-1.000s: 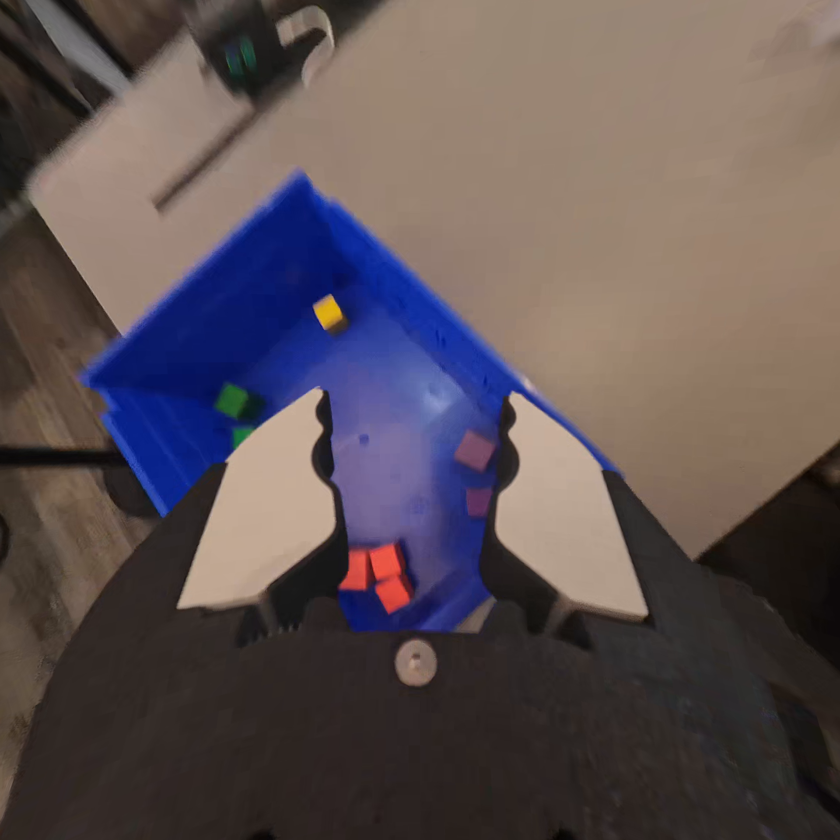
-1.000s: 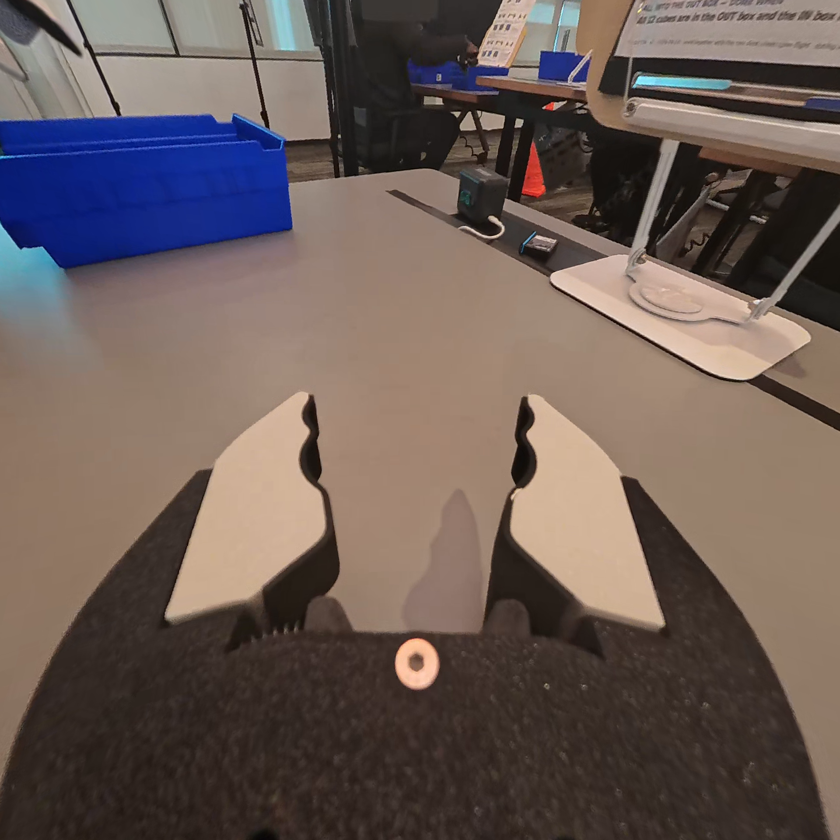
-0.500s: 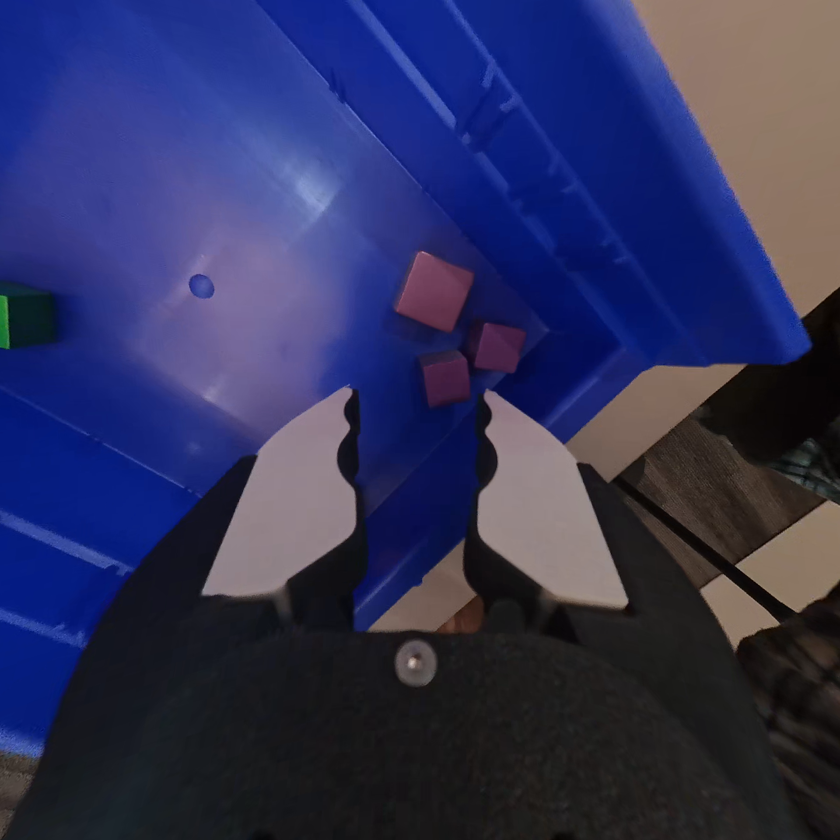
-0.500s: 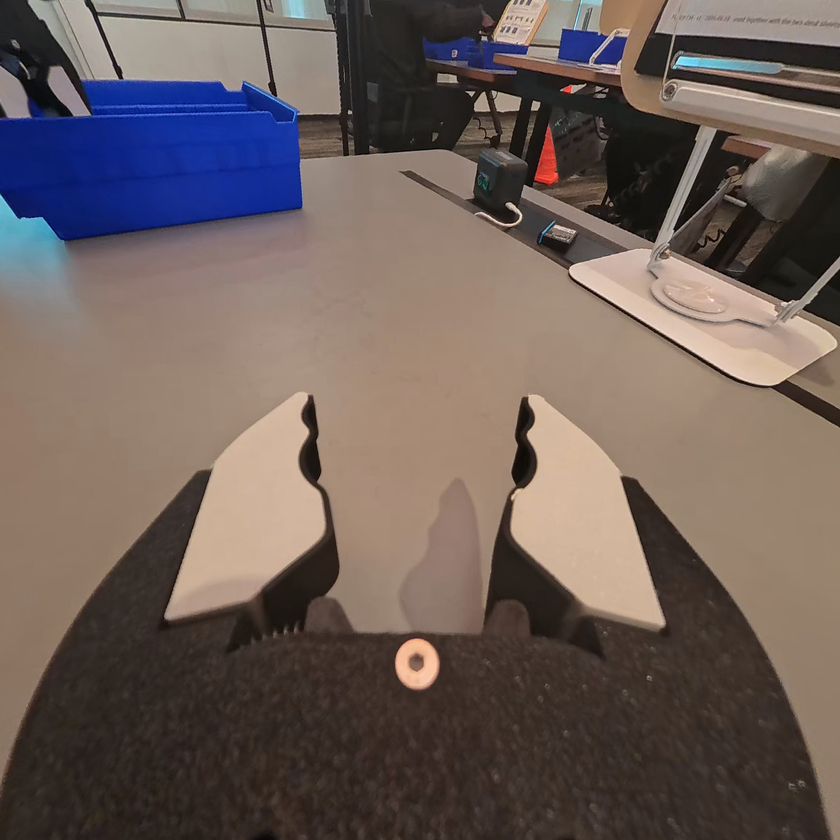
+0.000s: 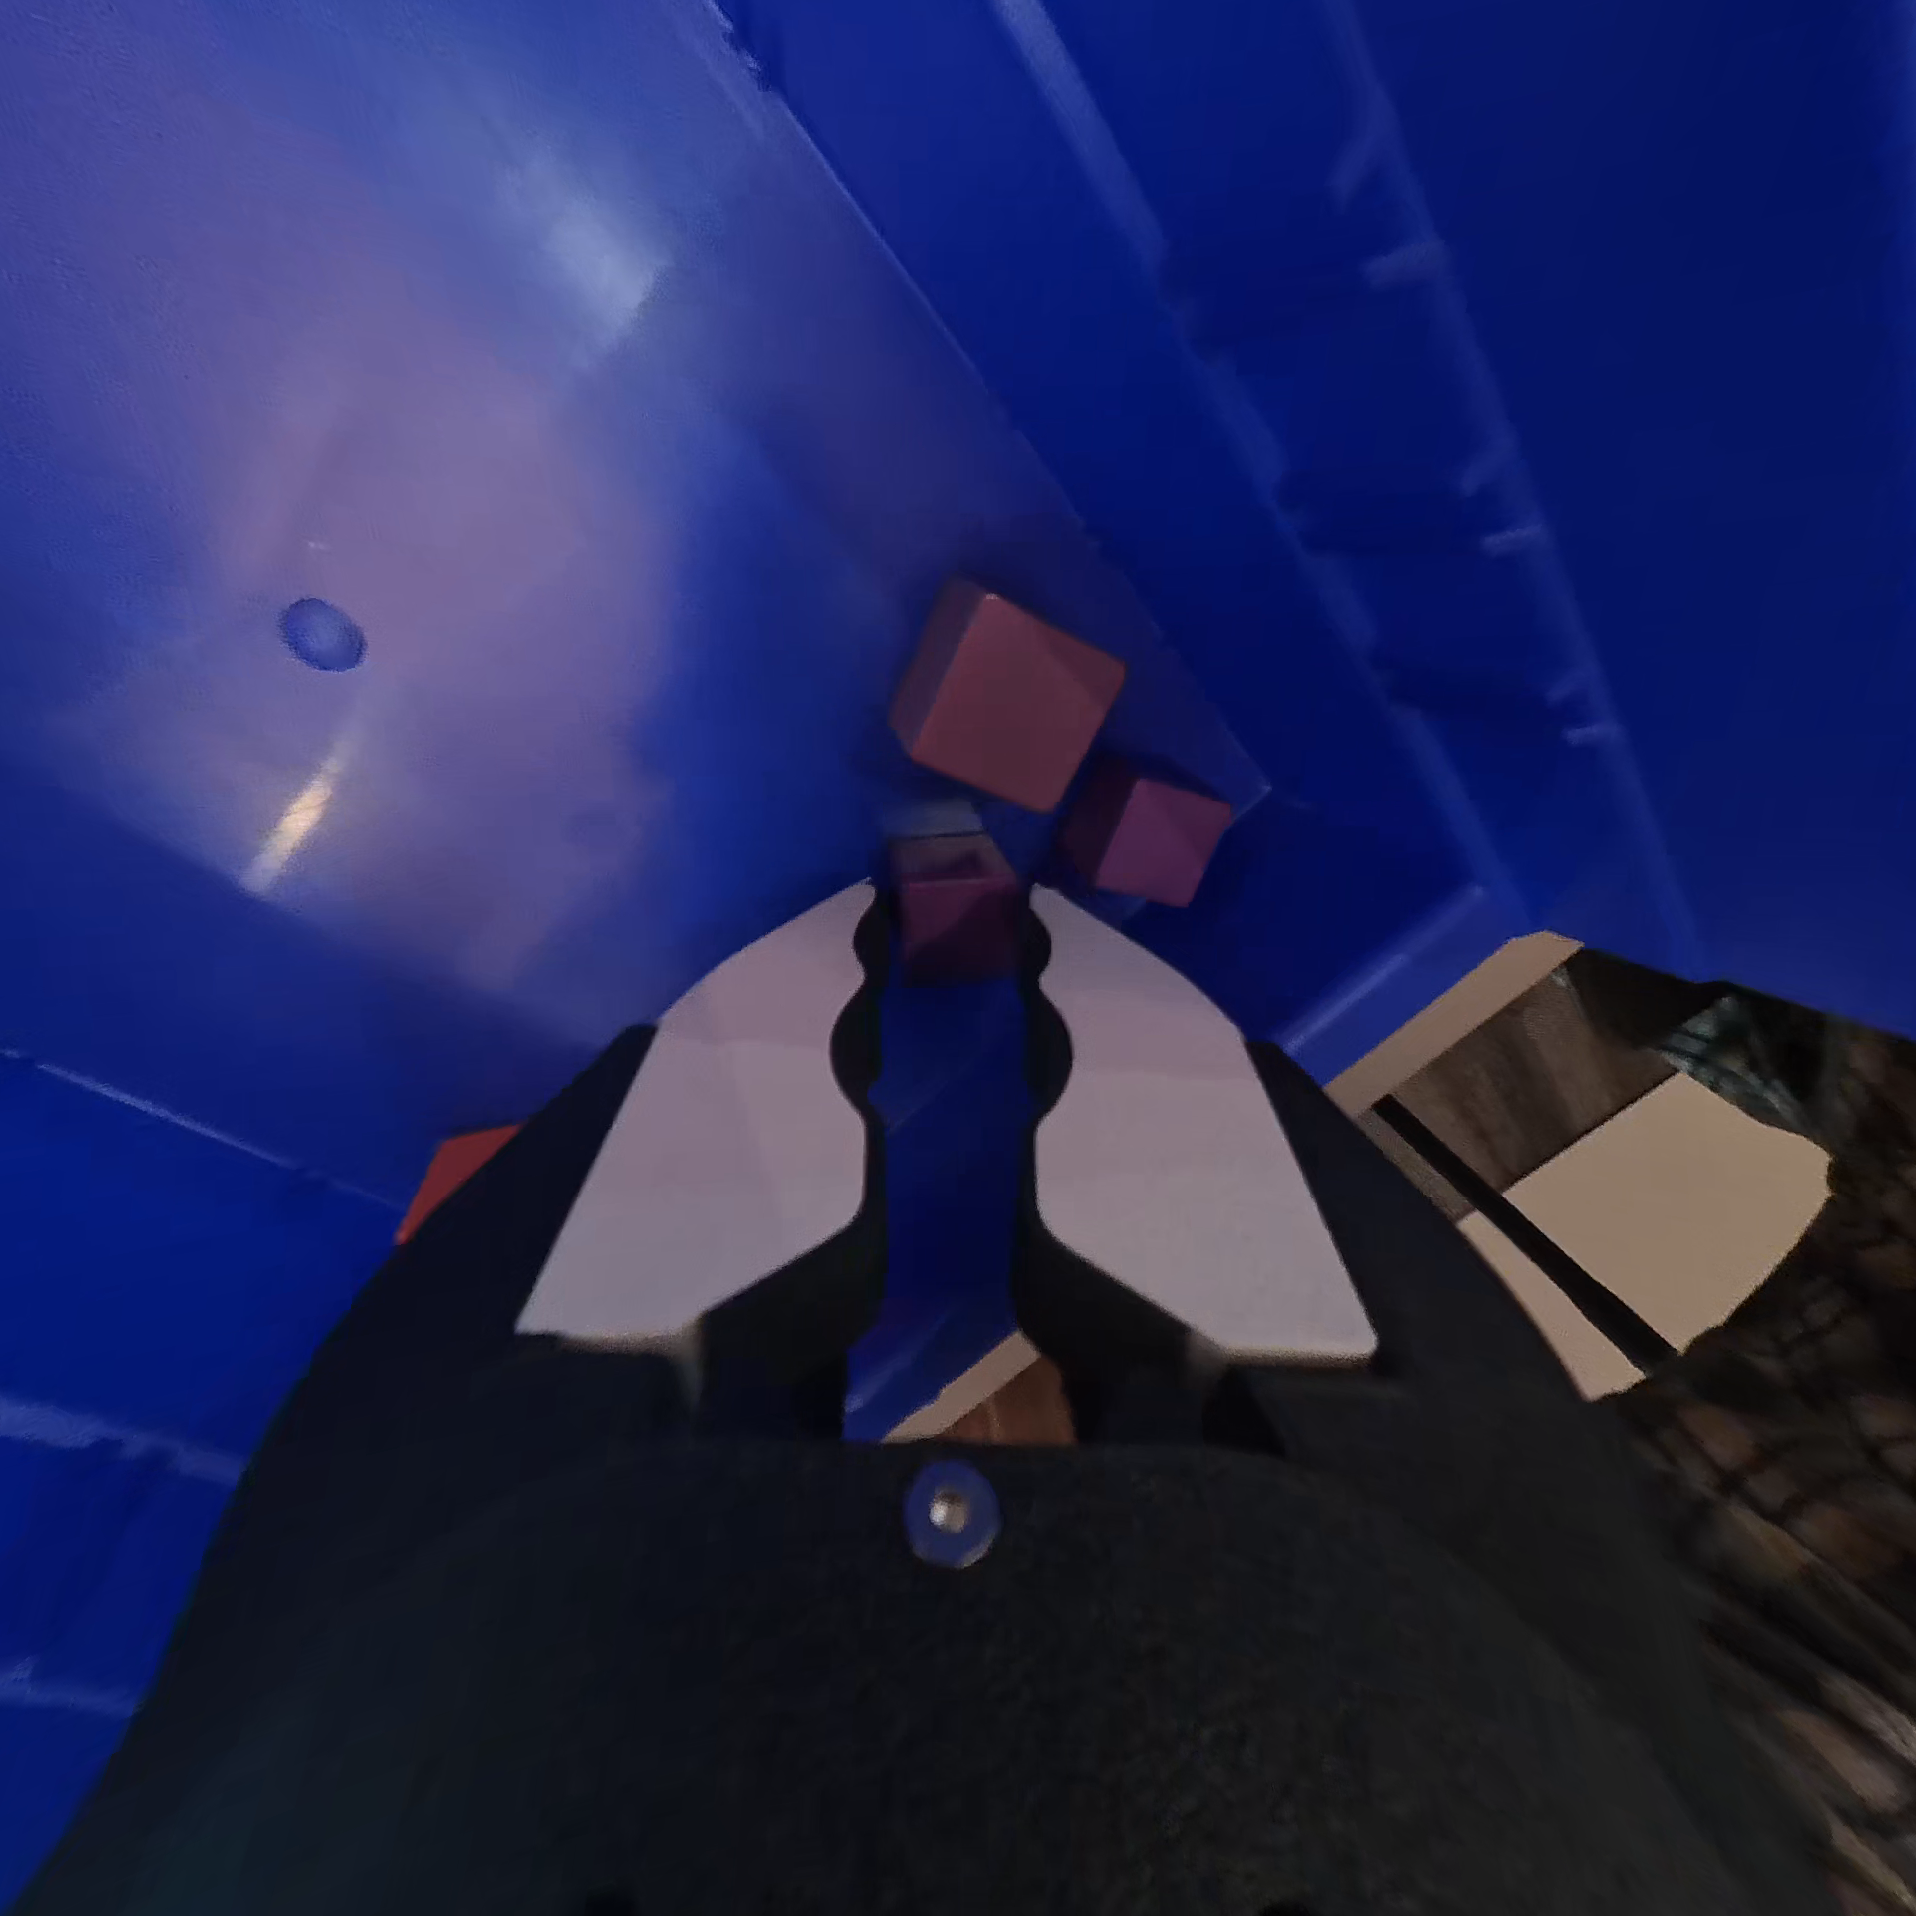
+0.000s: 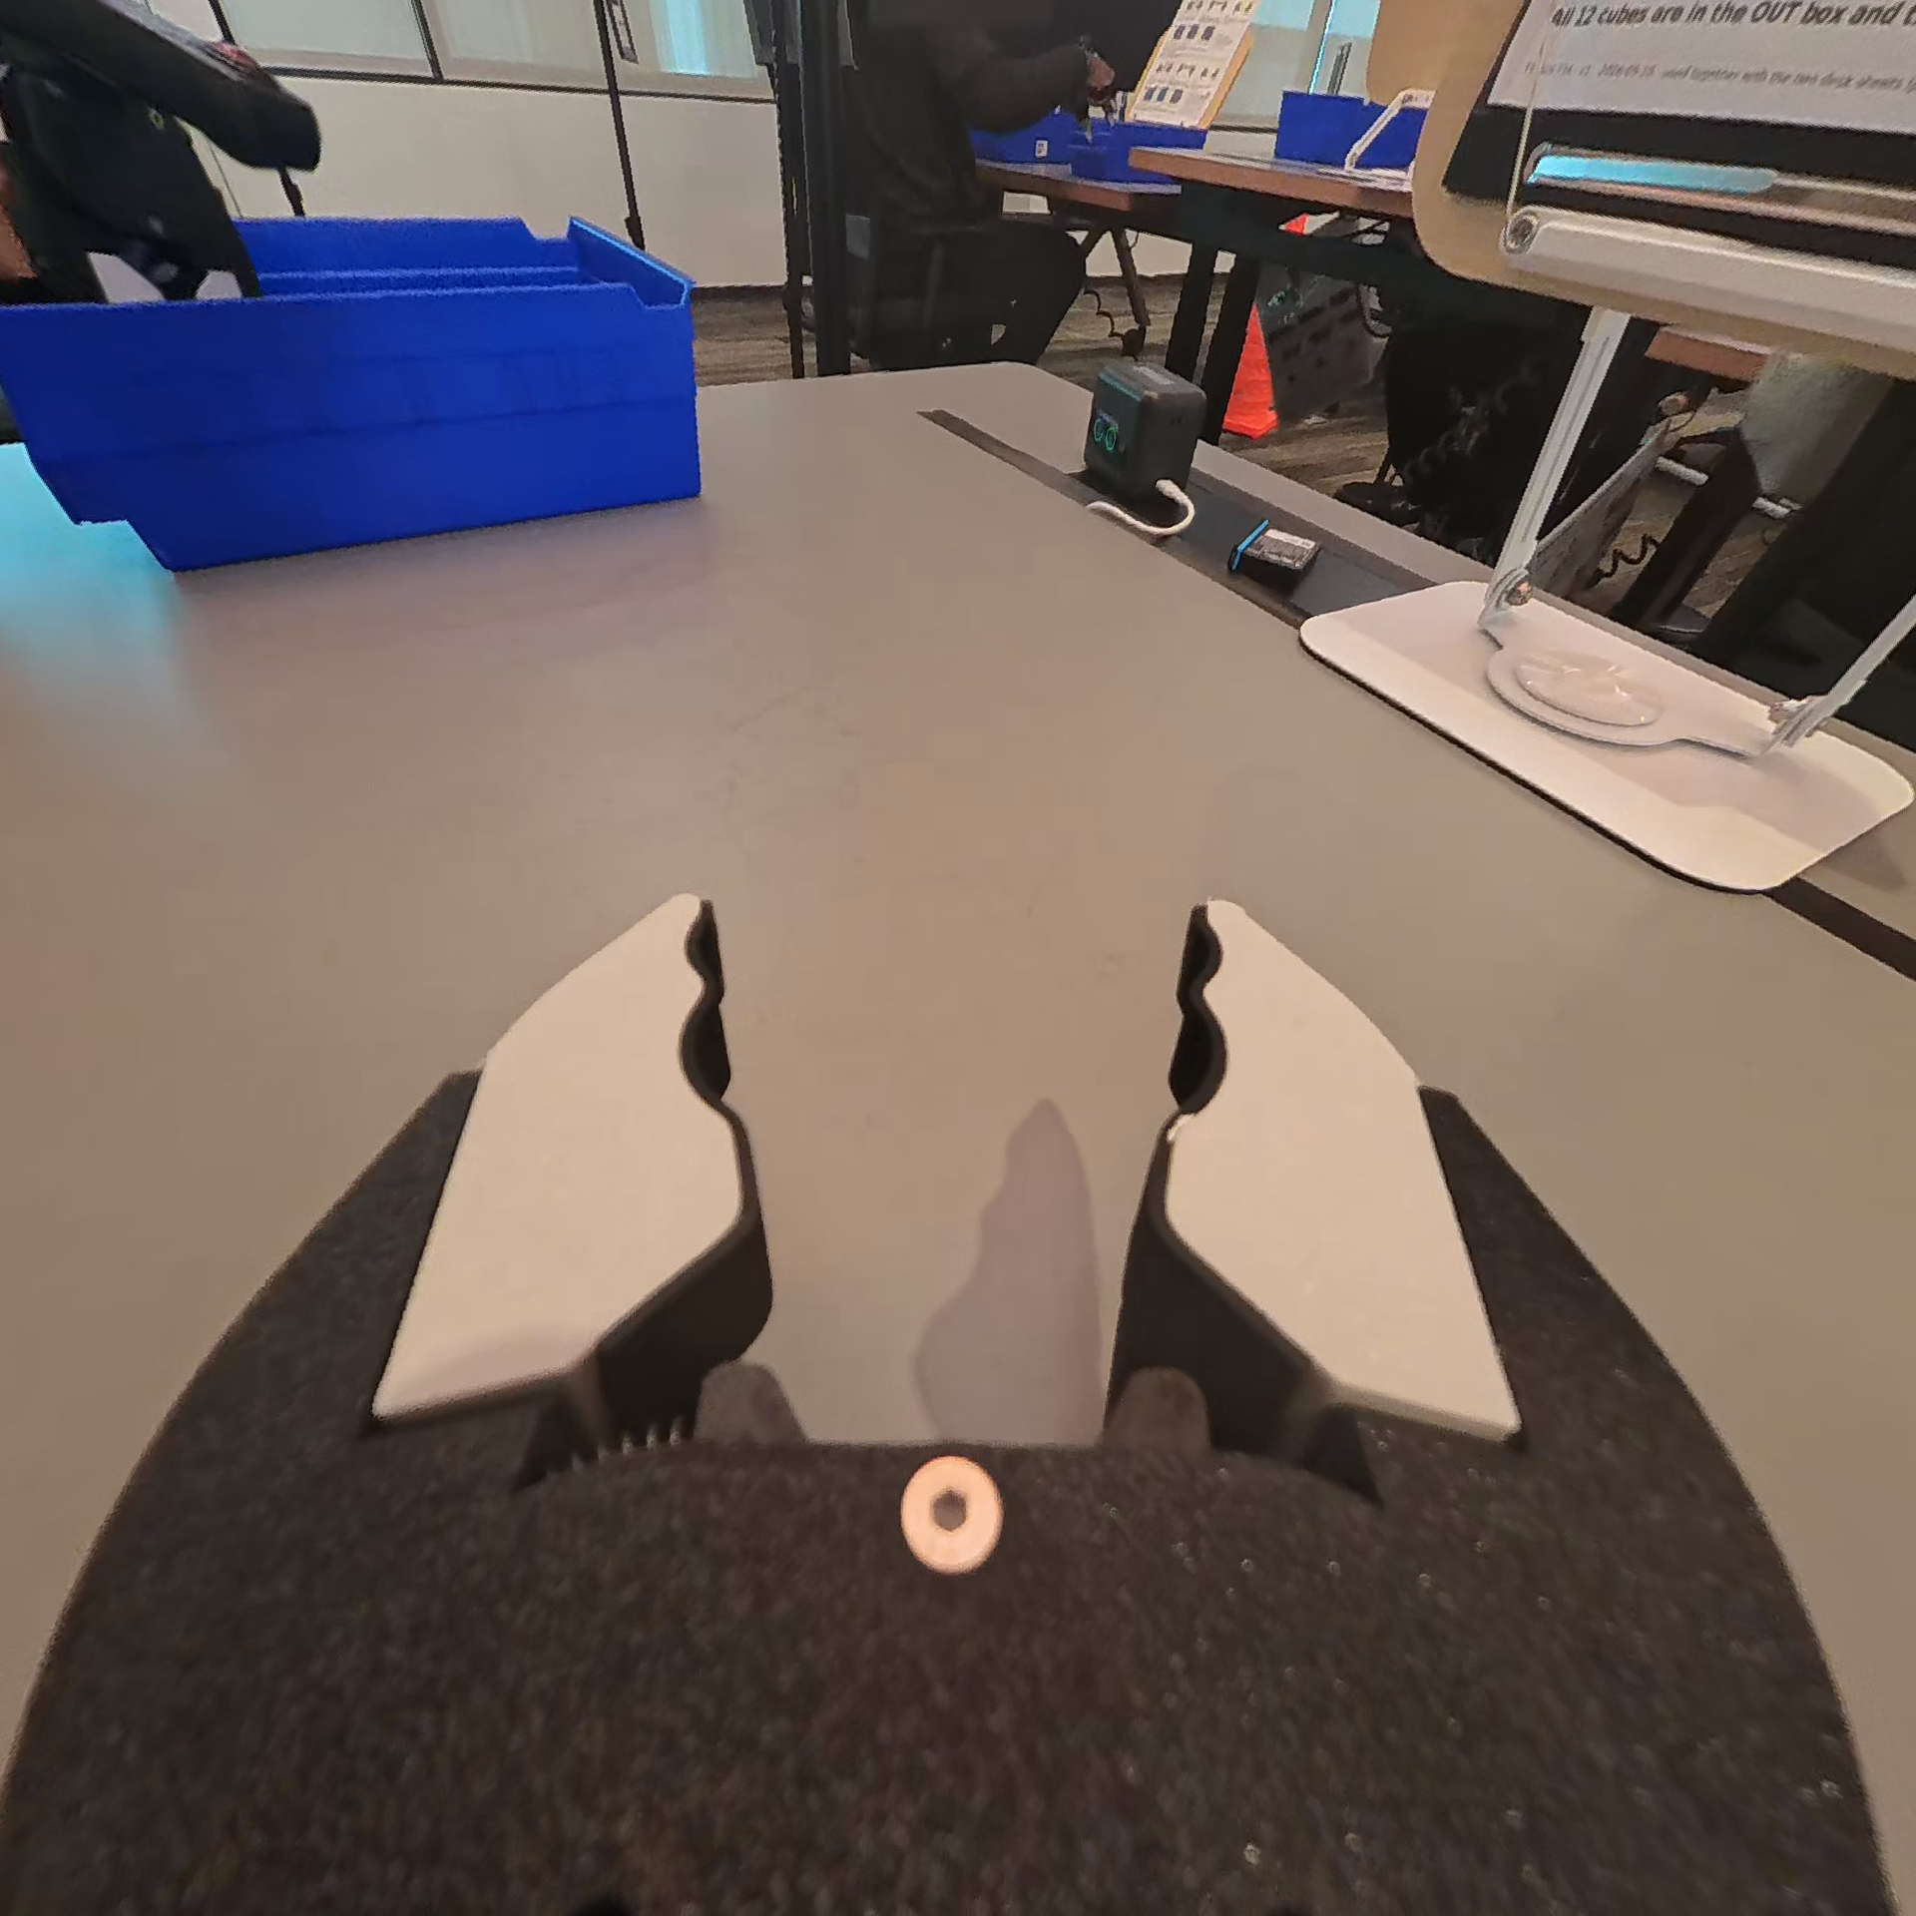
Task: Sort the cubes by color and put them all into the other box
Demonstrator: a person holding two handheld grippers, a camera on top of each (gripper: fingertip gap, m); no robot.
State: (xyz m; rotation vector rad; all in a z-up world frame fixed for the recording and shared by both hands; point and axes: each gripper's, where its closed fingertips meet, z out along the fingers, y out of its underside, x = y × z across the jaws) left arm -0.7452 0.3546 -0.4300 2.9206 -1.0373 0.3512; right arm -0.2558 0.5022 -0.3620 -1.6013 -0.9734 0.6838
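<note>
In the left wrist view my left gripper (image 5: 952, 912) is down inside a blue box (image 5: 1452, 415), near a corner. Its jaws stand narrow, pressed on both sides of a small purple cube (image 5: 949, 923) at the fingertips. Two more purple cubes (image 5: 1011, 715) (image 5: 1151, 850) lie just beyond it, against the wall. A red cube (image 5: 456, 1172) peeks out beside the left finger. In the right wrist view my right gripper (image 6: 954, 933) is open and empty, low over the grey table (image 6: 933, 674). The blue box (image 6: 415, 415) stands far left there.
A white stand base (image 6: 1607, 726) sits at the right of the table. A black charger (image 6: 1140, 435) with a white cable and a small black device (image 6: 1275, 555) lie along a dark strip. A dark sleeve (image 6: 124, 135) reaches over the box.
My left gripper dropped into the box towards the purple cubes and its jaws narrowed from wide open onto the nearest one. The right gripper stayed open; its view shifted slightly.
</note>
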